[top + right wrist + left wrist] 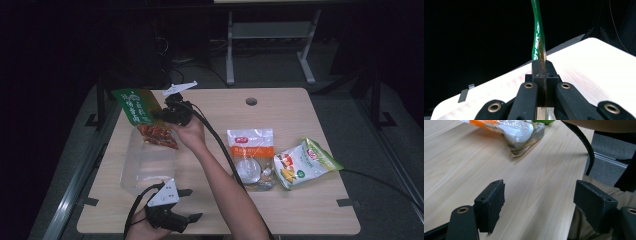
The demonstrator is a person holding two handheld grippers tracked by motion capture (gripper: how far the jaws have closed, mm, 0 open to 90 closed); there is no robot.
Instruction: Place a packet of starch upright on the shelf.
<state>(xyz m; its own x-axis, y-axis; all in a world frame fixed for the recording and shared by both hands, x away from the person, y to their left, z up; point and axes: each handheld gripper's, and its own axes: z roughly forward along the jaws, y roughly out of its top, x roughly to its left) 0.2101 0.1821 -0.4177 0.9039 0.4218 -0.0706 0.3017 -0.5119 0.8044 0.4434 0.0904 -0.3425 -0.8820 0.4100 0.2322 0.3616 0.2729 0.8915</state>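
At the table's near edge, I keep my left gripper (192, 205) idle, jaws spread wide over bare wood beside a clear plastic container (147, 165). Farther out, my right gripper (159, 115) pinches the green-topped snack bag (142, 115) by its edge, above the container's far end. The thin hold worries me: the dangling bag could slip free or miss the container.

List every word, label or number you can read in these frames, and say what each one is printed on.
No text can be read well enough to quote.
Green-topped snack bag in the right hand-held gripper: white print, blurred; edge-on in the right gripper view.
Orange-and-white packet: a small red label, too small.
Green-and-white packet: a red logo and a picture, too small.
Clear plastic container: no print visible.
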